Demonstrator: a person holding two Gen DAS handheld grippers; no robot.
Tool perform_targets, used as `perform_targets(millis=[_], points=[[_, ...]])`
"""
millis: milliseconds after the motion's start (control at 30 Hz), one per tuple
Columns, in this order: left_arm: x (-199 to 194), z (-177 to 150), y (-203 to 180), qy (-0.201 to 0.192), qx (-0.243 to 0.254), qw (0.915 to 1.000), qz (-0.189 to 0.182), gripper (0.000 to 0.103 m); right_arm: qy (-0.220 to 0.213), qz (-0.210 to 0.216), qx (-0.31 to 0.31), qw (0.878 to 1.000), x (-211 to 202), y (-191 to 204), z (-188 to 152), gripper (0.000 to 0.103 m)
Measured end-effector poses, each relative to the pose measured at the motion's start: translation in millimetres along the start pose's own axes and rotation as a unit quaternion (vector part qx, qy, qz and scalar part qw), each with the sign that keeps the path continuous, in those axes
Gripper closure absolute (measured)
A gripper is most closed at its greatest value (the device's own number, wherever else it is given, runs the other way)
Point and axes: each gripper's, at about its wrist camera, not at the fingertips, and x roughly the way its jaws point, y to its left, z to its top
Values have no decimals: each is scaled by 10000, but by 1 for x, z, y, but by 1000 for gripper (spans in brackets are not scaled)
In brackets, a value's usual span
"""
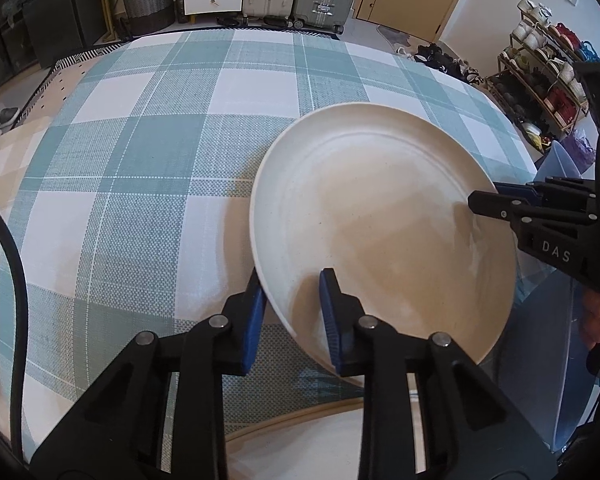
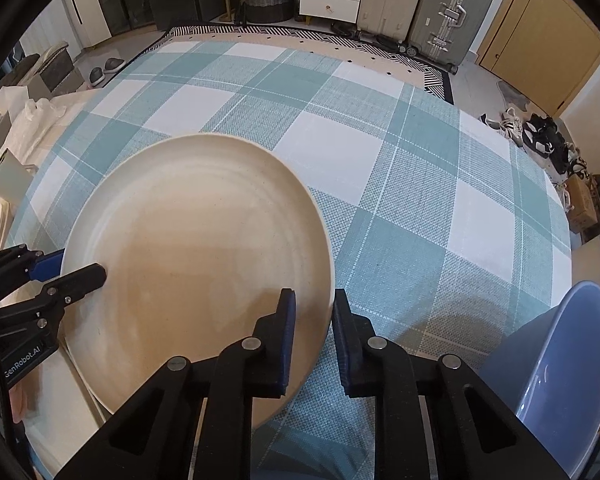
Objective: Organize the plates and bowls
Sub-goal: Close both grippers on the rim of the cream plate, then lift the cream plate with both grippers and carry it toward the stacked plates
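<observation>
Plate: a cream plate (image 1: pixel 380 216) held up over the checked tablecloth (image 1: pixel 140 160), tilted, pinched at two opposite edges.
Left gripper (image 1: pixel 294 320): closed on the plate's near rim, one blue pad under the rim and one on the upper face, nothing else in its grasp.
Right gripper (image 2: pixel 314 340): also clamped on the rim at the far side from the left one; in its own view the edge of the plate runs between the two pads.
Second plate: a pale rim (image 1: pixel 284 424) shows beneath the left gripper, at the near edge of the table (a stack may already be started there, though so little of it is in view that I would not swear to it).
Bowl: a blue bowl (image 2: pixel 560 360) sits at the right of the table, near the right gripper and apart from the plate.
Done so far: by my reading, very little; one plate is off the cloth and firmly held by both grippers.
Left to do: the plate has to be set down in its place, likely onto the pale one below, and the blue bowl is untouched. No other dishes show on the cloth.
</observation>
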Motion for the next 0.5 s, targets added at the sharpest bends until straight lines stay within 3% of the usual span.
perform_targets(millis=[500], points=[[-29, 4, -5, -347, 43, 9993, 93, 80, -317, 6, 47, 9995, -22, 0, 2, 85]])
